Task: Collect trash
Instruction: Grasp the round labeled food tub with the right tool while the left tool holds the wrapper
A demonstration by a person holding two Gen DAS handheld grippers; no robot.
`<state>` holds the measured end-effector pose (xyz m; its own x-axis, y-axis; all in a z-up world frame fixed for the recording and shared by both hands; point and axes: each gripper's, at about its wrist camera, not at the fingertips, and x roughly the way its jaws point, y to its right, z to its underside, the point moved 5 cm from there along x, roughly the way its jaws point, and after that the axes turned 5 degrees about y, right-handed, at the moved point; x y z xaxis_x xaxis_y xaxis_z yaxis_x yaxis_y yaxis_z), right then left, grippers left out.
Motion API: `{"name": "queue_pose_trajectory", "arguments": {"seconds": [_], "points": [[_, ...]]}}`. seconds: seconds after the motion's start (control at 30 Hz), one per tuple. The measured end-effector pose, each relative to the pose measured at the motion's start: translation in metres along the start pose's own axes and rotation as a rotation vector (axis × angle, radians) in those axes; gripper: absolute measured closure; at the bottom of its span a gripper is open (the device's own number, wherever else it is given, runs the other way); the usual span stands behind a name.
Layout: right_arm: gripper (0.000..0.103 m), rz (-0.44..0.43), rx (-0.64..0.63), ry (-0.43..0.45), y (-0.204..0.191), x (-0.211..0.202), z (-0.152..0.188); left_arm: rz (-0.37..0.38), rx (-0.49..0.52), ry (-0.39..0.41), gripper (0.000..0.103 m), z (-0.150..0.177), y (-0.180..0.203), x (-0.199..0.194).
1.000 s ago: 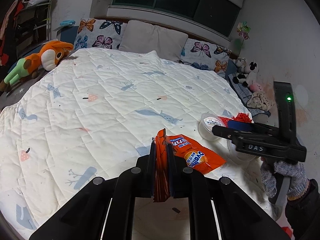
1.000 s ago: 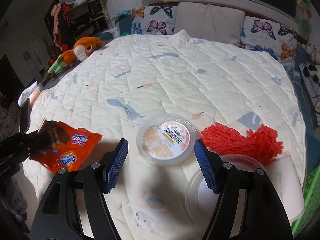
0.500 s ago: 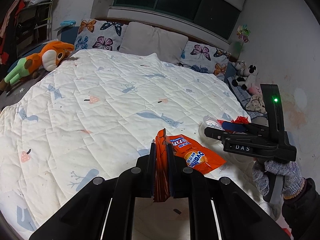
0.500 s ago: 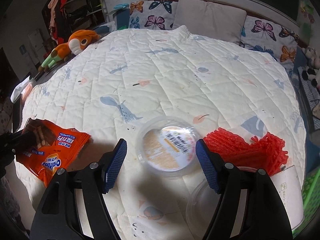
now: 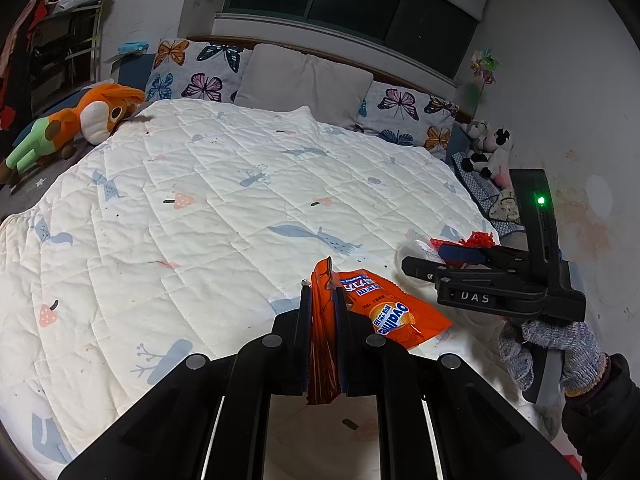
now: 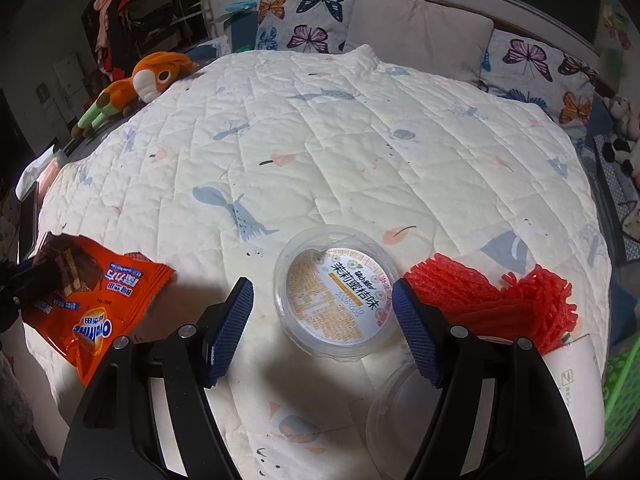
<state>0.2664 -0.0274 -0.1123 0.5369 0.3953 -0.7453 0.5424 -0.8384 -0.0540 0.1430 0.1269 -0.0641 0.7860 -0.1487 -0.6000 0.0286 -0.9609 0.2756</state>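
Right wrist, lidded cup (image 6: pixel 335 300) between open tool (image 6: pixel 323 322)

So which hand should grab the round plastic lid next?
Probably the right: the right hand-held gripper is open with the lid between its fingers, while the left hand-held gripper is shut on the orange wrapper.

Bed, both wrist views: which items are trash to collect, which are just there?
Trash:
- orange snack wrapper, clamped in the left gripper
- round lidded plastic cup, in front of the open right gripper
- red shredded strips
- empty clear cup

Just there:
- orange plush toy
- butterfly pillows
- quilt
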Motion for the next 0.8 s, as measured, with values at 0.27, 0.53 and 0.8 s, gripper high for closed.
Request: {"name": "queue_pose_trajectory", "arguments": {"seconds": [0.27,0.53,0.8], "points": [[0.026,-0.015,0.008,-0.013,0.004,0.001,-0.002,0.002,0.004,-0.001,0.093,0.0,0.002,0.001],[0.032,-0.01,-0.023,-0.019,-0.003,0.003,0.003,0.003,0.006,-0.005,0.093,0.0,0.004,0.006],[0.032,-0.031,0.01,0.058,0.002,-0.034,0.006,0.03,0.022,0.005,0.093,-0.007,0.016,0.003]]}}
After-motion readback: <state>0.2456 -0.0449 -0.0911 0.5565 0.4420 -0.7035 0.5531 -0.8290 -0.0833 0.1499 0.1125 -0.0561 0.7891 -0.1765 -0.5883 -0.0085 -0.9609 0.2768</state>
